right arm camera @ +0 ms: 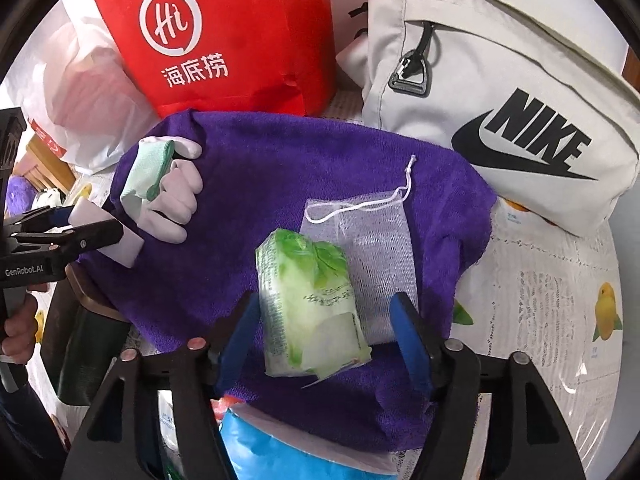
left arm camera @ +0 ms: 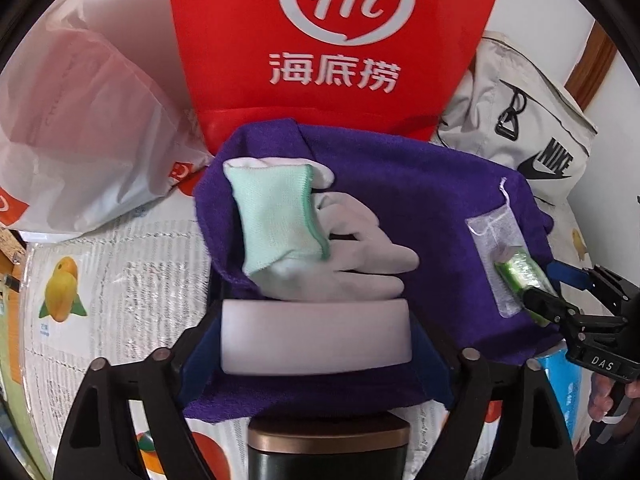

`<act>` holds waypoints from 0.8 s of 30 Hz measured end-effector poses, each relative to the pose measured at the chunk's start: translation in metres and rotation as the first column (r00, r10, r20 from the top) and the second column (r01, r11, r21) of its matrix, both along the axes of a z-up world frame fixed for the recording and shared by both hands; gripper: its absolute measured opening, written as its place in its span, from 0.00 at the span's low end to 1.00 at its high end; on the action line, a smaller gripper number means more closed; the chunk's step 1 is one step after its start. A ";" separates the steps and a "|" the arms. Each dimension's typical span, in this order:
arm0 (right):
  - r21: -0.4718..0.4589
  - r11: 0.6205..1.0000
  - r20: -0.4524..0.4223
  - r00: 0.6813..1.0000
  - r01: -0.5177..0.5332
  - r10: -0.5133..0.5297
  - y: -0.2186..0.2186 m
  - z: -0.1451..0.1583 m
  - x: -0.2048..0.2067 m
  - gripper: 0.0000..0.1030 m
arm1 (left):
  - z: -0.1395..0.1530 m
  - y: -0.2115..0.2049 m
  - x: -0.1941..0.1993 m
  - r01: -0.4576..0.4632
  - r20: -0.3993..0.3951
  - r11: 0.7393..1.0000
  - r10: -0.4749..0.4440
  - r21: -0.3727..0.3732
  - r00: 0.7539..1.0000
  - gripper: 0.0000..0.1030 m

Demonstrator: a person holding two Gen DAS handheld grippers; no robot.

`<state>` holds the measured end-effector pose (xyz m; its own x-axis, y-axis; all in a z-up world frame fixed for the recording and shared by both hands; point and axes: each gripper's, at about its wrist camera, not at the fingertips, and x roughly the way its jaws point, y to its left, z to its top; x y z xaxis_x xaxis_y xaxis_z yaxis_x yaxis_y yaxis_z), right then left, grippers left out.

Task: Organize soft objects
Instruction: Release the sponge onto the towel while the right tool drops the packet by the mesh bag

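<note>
The right claw [right arm camera: 324,336] stands open around the green tissue pack [right arm camera: 308,308] on the purple towel [right arm camera: 260,168], long axis toward 12 o'clock; the left claw [left arm camera: 316,360], also open, straddles the white sponge block [left arm camera: 316,336].

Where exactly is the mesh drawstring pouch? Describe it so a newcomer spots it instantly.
Find the purple towel spread in front of the red bag and the beige Nike backpack. On the towel's backpack side lies the mesh pouch, flat, partly under the green tissue pack. It alone is see-through white netting with a white drawstring.
</note>
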<state>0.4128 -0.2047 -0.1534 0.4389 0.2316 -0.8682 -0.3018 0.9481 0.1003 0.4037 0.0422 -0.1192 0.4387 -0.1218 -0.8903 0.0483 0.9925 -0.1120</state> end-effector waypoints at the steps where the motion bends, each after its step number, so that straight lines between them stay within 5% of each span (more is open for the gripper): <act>1: -0.006 1.000 0.007 1.000 -0.004 0.004 0.001 0.001 -0.001 0.73 | 0.000 -0.001 0.000 0.002 0.001 1.000 -0.002 -0.005 1.000 0.87; 24: 0.056 0.998 0.070 0.997 0.018 -0.022 0.001 0.048 -0.022 0.74 | 0.055 -0.018 -0.029 0.006 0.125 0.997 -0.015 0.078 0.992 0.91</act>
<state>0.3911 -0.2035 -0.1058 0.5035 0.2692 -0.8210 -0.2911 0.9475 0.1321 0.3749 0.0240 -0.0640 0.5465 -0.0604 -0.8353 0.0678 0.9973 -0.0278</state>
